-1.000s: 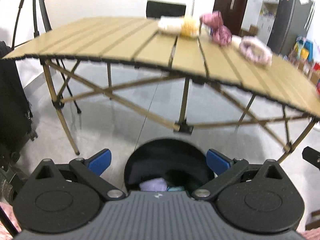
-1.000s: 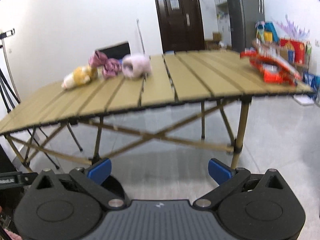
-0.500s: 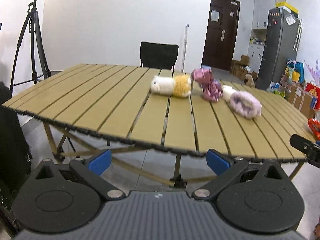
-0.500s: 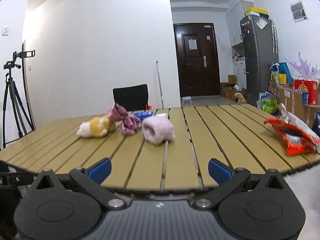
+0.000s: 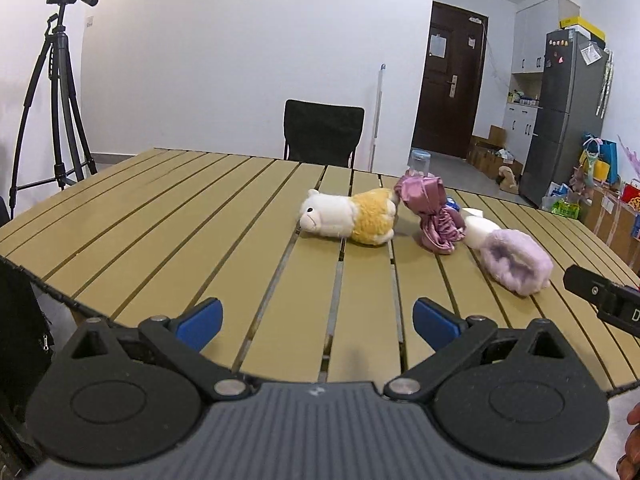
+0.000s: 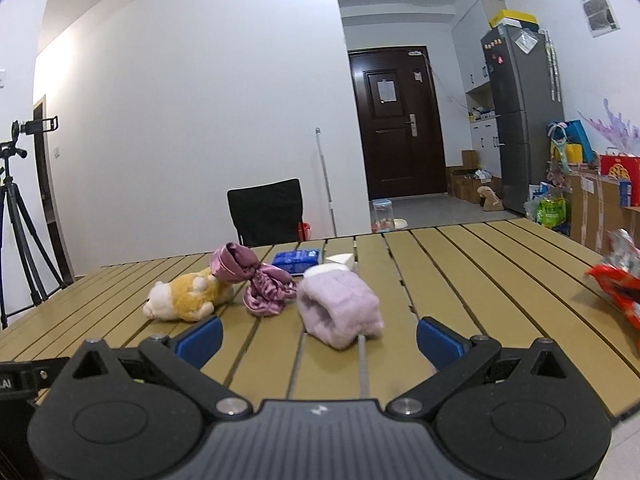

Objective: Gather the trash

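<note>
On the slatted wooden table [image 5: 160, 216] lie a white and yellow plush toy [image 5: 348, 218], a crumpled pink satin cloth [image 5: 434, 216] and a fluffy lilac roll [image 5: 514, 260]. They also show in the right wrist view: plush toy [image 6: 184, 298], cloth [image 6: 256, 280], lilac roll [image 6: 340, 308]. A blue packet [image 6: 296, 258] and a white piece [image 6: 340, 259] lie behind them. A red snack wrapper [image 6: 616, 286] lies at the table's right edge. My left gripper [image 5: 316, 324] and right gripper [image 6: 318, 338] are open and empty above the near edge.
A black chair [image 5: 324, 132] stands behind the table. A camera tripod [image 5: 52, 92] stands at the left. A fridge [image 6: 520, 120], a dark door [image 6: 396, 140], boxes and bags [image 6: 592, 200] fill the right side of the room.
Both grippers have risen from below the table edge, where a black bin showed under the left one, to above the tabletop and moved closer to the items. Both stay open.
</note>
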